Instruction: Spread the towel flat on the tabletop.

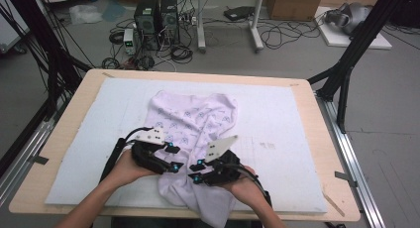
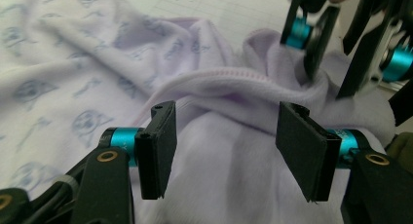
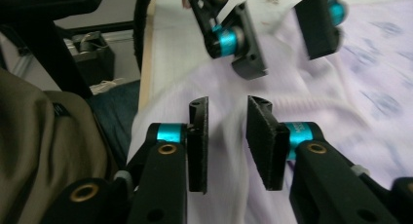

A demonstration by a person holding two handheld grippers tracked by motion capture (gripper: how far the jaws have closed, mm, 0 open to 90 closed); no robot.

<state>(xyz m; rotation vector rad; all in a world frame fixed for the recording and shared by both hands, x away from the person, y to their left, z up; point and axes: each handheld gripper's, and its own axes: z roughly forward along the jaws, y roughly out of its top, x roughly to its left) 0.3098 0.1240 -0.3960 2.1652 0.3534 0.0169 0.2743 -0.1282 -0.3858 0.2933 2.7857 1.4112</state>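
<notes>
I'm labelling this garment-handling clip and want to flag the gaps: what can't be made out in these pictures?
- High view: the near hem of the white printed garment is cut off by the bottom edge.
- High view: the left gripper and right gripper cover the cloth beneath them.
- Right gripper view: the print is blurred.
- High view: the print motifs are too small to read.

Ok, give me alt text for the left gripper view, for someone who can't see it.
The left gripper, jaws apart with nothing between its pads, hovers over a crumpled white garment with a faint grey print, its ribbed hem running across just beyond them. The right gripper is at upper right, at the fabric.
</notes>
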